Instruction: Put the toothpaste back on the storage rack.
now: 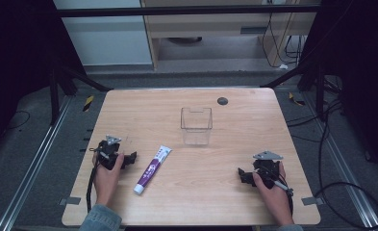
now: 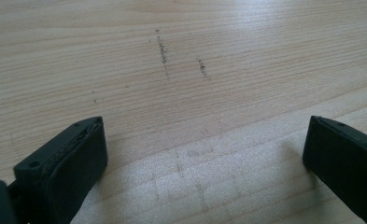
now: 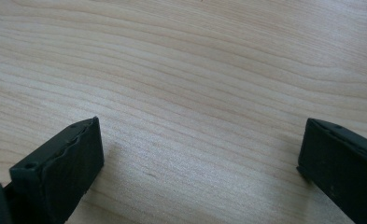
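Observation:
A white and purple toothpaste tube lies at an angle on the wooden table, cap toward the front. Behind it stands an empty clear plastic box. My left gripper rests on the table just left of the tube, held by a hand. In the left gripper view its jaws stand wide apart over bare wood, so the left gripper is open. My right gripper rests at the front right, well away from tube and box. Nothing but wood lies between the spread jaws of the right gripper.
A small dark round disc sits near the table's far edge. Metal frame legs and rails flank the table, and cables lie on the floor at the right. Faint pencil-like marks streak the wood ahead of the left gripper.

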`<move>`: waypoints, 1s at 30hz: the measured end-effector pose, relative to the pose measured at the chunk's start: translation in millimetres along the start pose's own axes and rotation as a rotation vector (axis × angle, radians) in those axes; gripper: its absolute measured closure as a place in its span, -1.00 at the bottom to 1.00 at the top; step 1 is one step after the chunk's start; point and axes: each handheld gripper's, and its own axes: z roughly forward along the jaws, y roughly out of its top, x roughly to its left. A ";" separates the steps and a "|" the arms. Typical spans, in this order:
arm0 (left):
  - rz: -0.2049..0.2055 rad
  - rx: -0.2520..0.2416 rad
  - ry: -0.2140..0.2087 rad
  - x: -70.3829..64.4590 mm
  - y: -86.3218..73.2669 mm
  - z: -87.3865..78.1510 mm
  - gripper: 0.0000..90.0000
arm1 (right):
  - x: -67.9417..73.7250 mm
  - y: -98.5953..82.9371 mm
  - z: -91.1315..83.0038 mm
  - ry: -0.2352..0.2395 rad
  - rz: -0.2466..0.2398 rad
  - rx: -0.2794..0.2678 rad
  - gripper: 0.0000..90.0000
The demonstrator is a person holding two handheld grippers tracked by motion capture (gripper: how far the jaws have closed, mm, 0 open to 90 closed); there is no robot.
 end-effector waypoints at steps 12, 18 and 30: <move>0.001 -0.003 -0.003 1.2 -0.2 -0.9 -0.99 | 0.5 -0.3 -0.6 0.001 0.005 0.002 -0.99; 0.002 -0.042 0.003 4.3 1.6 -18.8 -0.91 | 0.3 -0.3 -0.5 0.001 0.002 0.002 -0.99; 0.058 -0.016 -0.096 -23.0 20.3 -49.3 -0.93 | 0.3 -0.3 -0.5 0.002 0.003 0.001 -0.99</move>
